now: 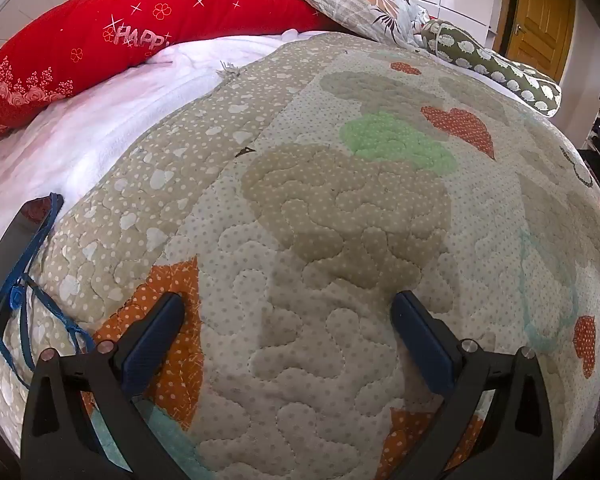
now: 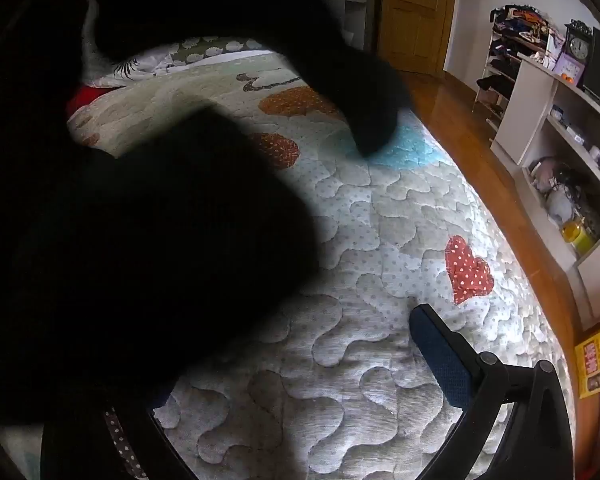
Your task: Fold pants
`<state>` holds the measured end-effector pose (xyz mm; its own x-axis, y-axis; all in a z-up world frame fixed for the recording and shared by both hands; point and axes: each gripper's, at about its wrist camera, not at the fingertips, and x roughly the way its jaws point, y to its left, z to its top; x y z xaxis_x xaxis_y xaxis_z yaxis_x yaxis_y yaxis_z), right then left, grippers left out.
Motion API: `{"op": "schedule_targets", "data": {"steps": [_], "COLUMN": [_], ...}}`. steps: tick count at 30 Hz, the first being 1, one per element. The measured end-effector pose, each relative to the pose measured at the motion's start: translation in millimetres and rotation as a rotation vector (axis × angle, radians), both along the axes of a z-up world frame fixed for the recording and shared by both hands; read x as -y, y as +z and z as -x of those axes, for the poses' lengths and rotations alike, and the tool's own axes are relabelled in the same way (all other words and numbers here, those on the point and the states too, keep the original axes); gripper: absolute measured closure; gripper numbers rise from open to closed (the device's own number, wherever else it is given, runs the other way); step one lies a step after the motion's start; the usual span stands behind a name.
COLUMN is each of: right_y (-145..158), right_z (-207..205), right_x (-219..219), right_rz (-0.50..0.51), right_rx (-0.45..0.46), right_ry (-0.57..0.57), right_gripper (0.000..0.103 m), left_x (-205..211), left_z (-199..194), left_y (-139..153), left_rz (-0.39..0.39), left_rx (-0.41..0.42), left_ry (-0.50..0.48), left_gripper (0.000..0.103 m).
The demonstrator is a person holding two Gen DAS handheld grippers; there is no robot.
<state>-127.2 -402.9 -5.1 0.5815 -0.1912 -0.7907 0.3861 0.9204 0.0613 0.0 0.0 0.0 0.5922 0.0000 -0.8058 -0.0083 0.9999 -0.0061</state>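
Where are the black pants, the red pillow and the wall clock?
black pants (image 2: 160, 260), right wrist view, on the big dark fabric mass.
red pillow (image 1: 112, 36), left wrist view, by its lettering.
clock (image 2: 579, 47), right wrist view, on its face.

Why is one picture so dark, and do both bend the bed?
Right wrist view: black pants hang close to the lens, blurred and featureless, hiding the left half; the quilt beyond is sunlit. Left wrist view: evenly lit and sharp. Both bulge the bed through fisheye distortion.

Quilted bed (image 1: 340, 240); red pillow (image 1: 100, 48); black pants (image 2: 140, 240)
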Motion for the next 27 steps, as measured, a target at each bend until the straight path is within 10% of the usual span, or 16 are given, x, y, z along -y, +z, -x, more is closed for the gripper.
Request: {"op": "schedule_targets", "data": {"steps": [27], "right_y": [3.3], "right_z": [5.7], "right_x": [1.0], "right_rz": [-0.001], "right_rx": [0.006], "right_ry": [-0.001], "right_gripper": [0.000], "left_x": [2.3], "left_z": [-1.2], "left_y": [-0.4], "left_rz": [-0.002], "left_rx": [-0.003], "left_ry": [0.002], "left_gripper": [0.000]}}
